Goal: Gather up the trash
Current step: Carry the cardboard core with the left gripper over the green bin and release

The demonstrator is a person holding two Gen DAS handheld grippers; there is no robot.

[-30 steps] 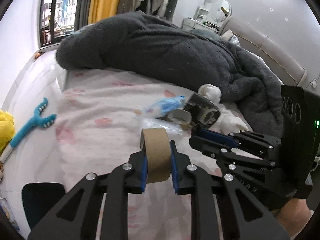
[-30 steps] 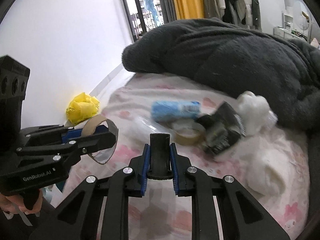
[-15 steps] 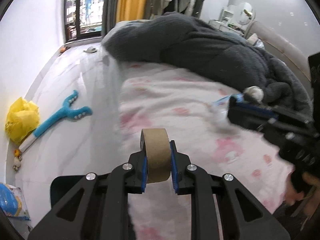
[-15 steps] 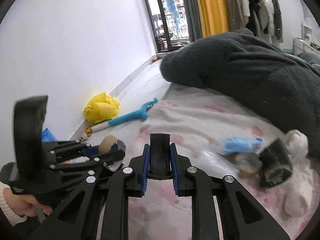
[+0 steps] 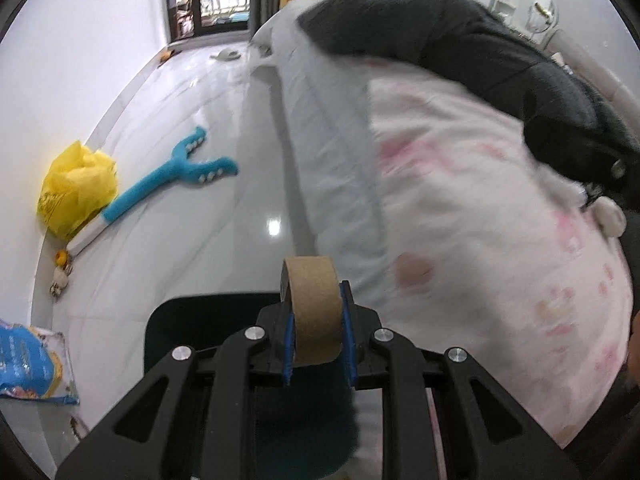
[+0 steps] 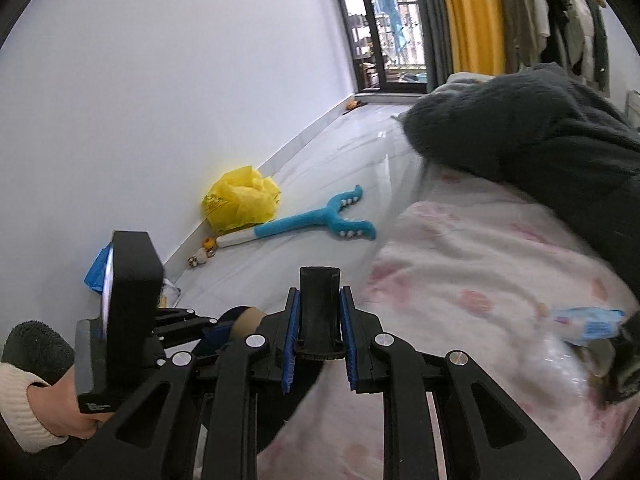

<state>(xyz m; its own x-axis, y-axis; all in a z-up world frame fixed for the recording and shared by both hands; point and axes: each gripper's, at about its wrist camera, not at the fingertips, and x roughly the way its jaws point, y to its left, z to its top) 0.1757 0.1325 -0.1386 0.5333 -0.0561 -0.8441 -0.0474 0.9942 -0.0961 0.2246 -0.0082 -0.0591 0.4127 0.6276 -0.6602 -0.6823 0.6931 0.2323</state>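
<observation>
My left gripper (image 5: pixel 315 320) is shut on a brown cardboard tape roll (image 5: pixel 312 292) and points down over the mouth of a dark bin (image 5: pixel 188 316) on the floor beside the bed. The right wrist view shows that left gripper (image 6: pixel 228 330) low on the left, the roll (image 6: pixel 249 319) still in it. My right gripper (image 6: pixel 320 320) is shut on a flat black piece (image 6: pixel 320 288) above the bed's edge. A blue wrapper (image 6: pixel 588 320), clear plastic (image 6: pixel 560 364) and a dark object (image 6: pixel 624 368) lie on the pink sheet at the far right.
A yellow plastic bag (image 5: pixel 76 188), a blue forked toy (image 5: pixel 172 178) and a blue packet (image 5: pixel 28 364) lie on the pale floor by the wall. A dark fluffy blanket (image 5: pixel 460 40) covers the far half of the bed (image 5: pixel 480 220). A hand in a white sleeve (image 6: pixel 24 404) holds the left gripper.
Both grippers have swung left, away from the trash pile on the bed and toward the floor side. The bin has come under the left gripper. Each keeps hold of its item.
</observation>
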